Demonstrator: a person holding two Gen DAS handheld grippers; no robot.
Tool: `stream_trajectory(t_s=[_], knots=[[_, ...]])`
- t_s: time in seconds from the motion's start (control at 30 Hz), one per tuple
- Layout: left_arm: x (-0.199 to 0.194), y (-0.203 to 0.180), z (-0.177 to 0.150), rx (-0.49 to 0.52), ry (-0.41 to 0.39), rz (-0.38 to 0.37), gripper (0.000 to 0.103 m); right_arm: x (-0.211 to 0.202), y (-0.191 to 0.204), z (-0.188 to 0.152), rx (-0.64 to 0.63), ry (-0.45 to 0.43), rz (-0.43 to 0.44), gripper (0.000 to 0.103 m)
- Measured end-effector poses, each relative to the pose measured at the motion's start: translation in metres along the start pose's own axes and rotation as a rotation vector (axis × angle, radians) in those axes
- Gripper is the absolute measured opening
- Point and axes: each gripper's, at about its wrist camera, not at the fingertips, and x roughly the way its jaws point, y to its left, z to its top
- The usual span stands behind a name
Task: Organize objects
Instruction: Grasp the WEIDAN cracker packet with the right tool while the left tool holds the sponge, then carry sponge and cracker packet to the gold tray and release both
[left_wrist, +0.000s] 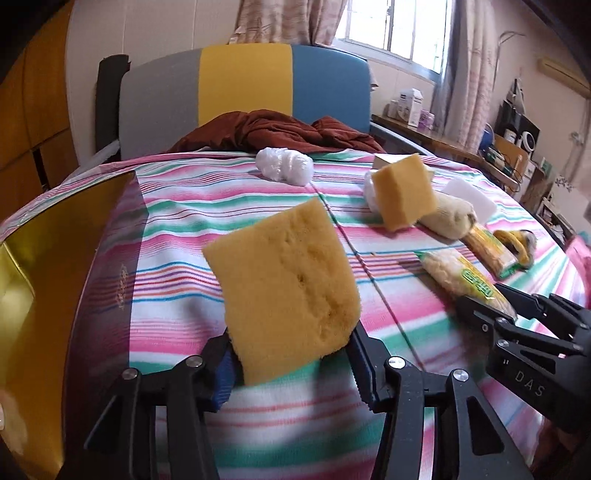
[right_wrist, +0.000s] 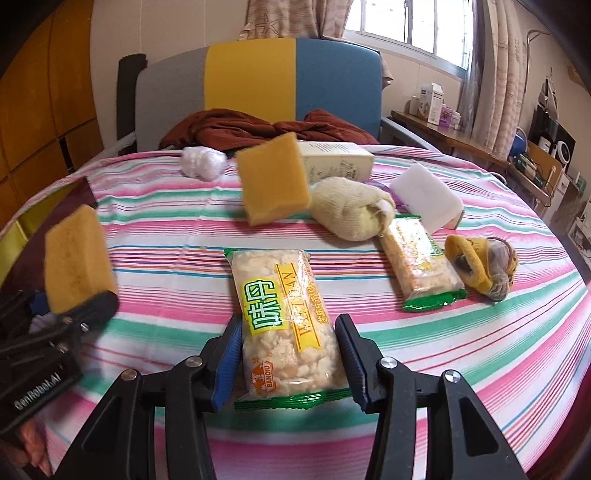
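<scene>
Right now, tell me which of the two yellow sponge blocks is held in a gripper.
The nearer yellow sponge block, clamped in the left gripper beside the gold box. The other sponge block leans among the clutter.

Yellow sponge (left_wrist: 284, 288) tilted, lifted above striped bedspread; clear green-edged snack packet (right_wrist: 288, 328) lying flat.

**Colours on the striped bed**

Striped sheet (right_wrist: 369, 325): pink, green, white, with thin red and blue lines. Orange-yellow sponge (left_wrist: 284, 291) at centre. Snack packet (right_wrist: 288, 332): clear with green ends and a yellow label. Headboard (left_wrist: 243, 85) at 12 o'clock: grey, yellow, blue panels. Rust-brown blanket (left_wrist: 273, 133). White foam block (right_wrist: 424, 195) at 2 o'clock.
</scene>
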Motion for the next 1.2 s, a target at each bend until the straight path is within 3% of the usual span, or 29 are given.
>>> stream_trajectory(t_s=[0.3, 0.53, 0.7, 0.97, 1.2], knots=[[-0.05, -0.003, -0.005, 0.026, -0.057, -0.104, 0.053, -0.034, 0.012, 0.006, 0.036, -0.042, 0.074, 0.05], [-0.083, 0.025, 0.0, -0.031, -0.088, -0.094, 0.053, -0.059, 0.039, 0.021, 0.05, -0.072, 0.202, 0.05], [-0.101, 0.069, -0.001, -0.122, -0.088, -0.053, 0.054, -0.074, 0.082, 0.03, -0.014, -0.084, 0.304, 0.05], [-0.116, 0.158, -0.005, -0.301, -0.068, 0.073, 0.055, -0.087, 0.166, 0.035, -0.145, -0.049, 0.488, 0.05], [-0.112, 0.225, -0.01, -0.39, -0.01, 0.169, 0.056, -0.08, 0.223, 0.033, -0.239, 0.007, 0.551, 0.05]])
